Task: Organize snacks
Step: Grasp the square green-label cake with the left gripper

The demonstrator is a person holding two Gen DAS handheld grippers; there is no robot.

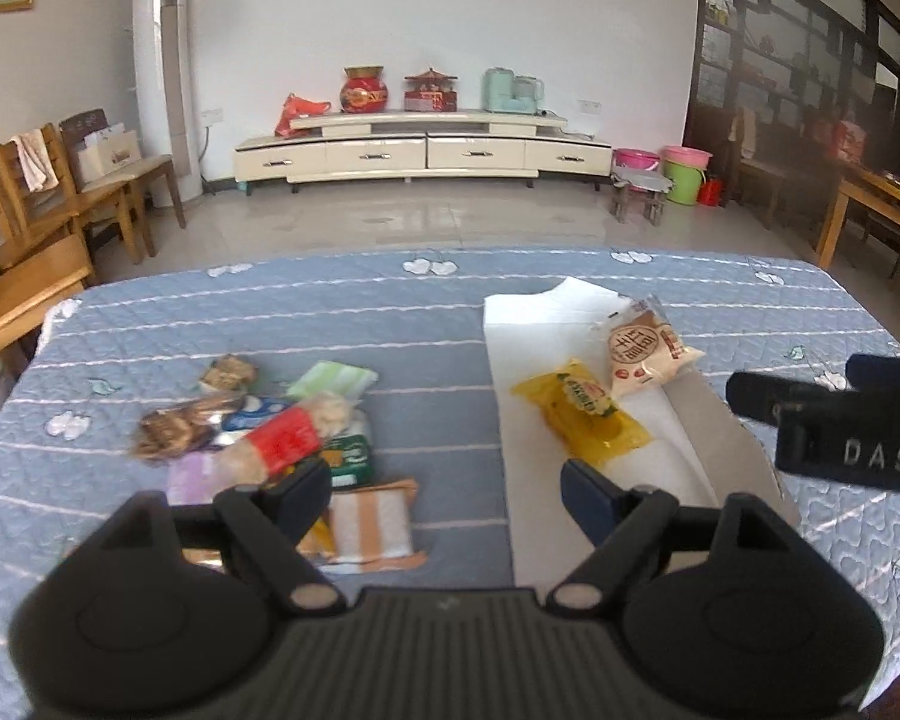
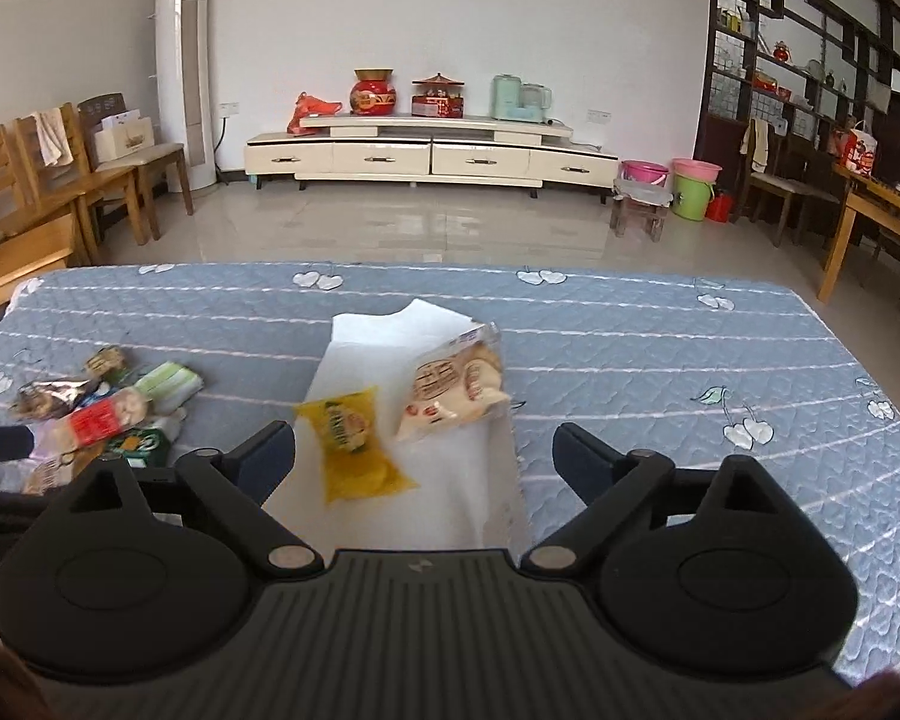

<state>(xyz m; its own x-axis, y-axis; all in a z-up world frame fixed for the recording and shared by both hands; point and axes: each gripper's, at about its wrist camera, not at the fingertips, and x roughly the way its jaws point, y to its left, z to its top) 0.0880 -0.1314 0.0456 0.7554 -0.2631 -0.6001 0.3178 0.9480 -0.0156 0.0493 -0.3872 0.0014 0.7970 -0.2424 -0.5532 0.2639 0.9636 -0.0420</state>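
Both claws stand spread with nothing between their fingers. Low in the left wrist view, the left gripper (image 1: 447,492) hangs over the blue quilted cloth with white stripes and cherry prints (image 1: 390,324), its dark fingers well apart; the left finger (image 1: 300,495) overlaps the near edge of a loose heap of snack packets (image 1: 258,432) at centre left. In that heap a red-banded clear packet of pale puffs (image 1: 288,435) lies on top, a brown crinkled wrapper (image 1: 174,426) to its left, a green-and-white striped packet (image 1: 333,378) behind, and an orange-and-white striped packet (image 1: 372,525) nearest the camera.

At centre right lies a white shallow cardboard tray (image 1: 528,318), long side running away from the camera. On it rest a yellow plastic snack packet (image 1: 582,414) and, just beyond and touching its far corner, a beige bread packet with red print (image 1: 642,354).

From the right wrist view, the right gripper (image 2: 423,459) is held above the tray's near end (image 2: 462,480), jaws wide, with the yellow packet (image 2: 354,444) and beige packet (image 2: 456,390) ahead of them, untouched. The right gripper's black body also shows at the right edge of the left view (image 1: 840,414).
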